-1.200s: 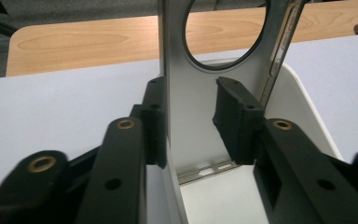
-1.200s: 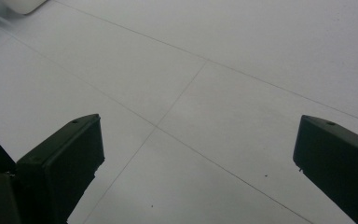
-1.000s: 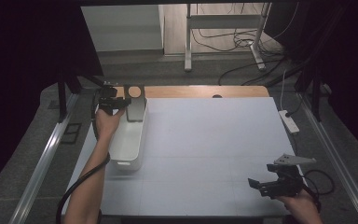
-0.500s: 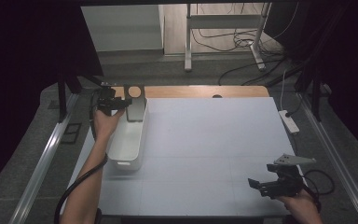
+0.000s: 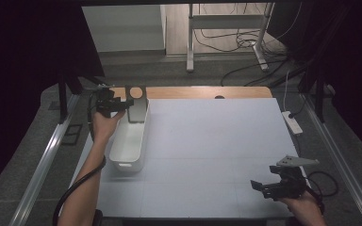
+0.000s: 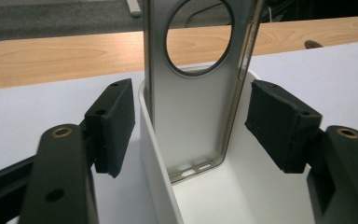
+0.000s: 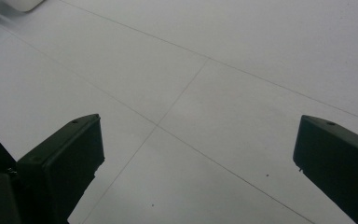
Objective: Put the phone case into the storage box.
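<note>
At the far left corner of the desk [image 5: 217, 141], my left gripper [image 5: 115, 104] has just been opening; its pads [image 6: 114, 123] stand clear on either side of a grey phone case [image 6: 193, 93]. The case stands upright, leaning at the far end of a white bin [image 5: 129, 141]. My right gripper [image 5: 275, 186] hovers wide open, near right.

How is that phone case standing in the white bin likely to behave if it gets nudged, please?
The phone case stands upright on its short end inside the white bin, so it probably tips easily. It looks like a thin shell with a large round cutout, likely light. Its smooth glossy rim may slip between the left gripper pads, which have just been opening.
</note>
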The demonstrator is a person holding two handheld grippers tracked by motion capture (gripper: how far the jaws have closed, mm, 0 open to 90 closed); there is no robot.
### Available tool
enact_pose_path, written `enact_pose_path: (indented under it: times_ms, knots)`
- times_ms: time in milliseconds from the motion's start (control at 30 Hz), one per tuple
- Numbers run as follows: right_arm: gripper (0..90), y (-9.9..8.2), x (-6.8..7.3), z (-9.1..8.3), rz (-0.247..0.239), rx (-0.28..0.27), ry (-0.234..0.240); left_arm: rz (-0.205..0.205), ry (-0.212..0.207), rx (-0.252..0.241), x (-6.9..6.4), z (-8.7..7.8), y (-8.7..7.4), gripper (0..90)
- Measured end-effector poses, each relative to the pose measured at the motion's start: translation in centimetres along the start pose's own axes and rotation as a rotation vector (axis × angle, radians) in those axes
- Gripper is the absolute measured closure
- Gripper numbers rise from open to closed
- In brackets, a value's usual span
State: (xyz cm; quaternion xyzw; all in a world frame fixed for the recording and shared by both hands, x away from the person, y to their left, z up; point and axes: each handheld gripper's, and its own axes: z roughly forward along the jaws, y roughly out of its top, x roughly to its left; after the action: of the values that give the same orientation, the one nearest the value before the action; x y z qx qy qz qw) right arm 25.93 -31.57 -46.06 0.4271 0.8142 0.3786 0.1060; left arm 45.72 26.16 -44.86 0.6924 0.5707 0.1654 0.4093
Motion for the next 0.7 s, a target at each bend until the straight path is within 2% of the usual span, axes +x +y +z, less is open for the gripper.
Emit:
enact_pose_path:
  times_ms: [333,700]
  knots:
    - [2.0,-0.01,-0.01,-0.05,-0.003,-0.005,-0.001,0.005,-0.028,-0.015,-0.19,-0.76,-0.11,24.6]
    - [1.3,-0.01,-0.02,-0.04,-0.001,-0.005,0.001,0.034,-0.051,-0.001,-0.55,-1.05,-0.51,15.4]
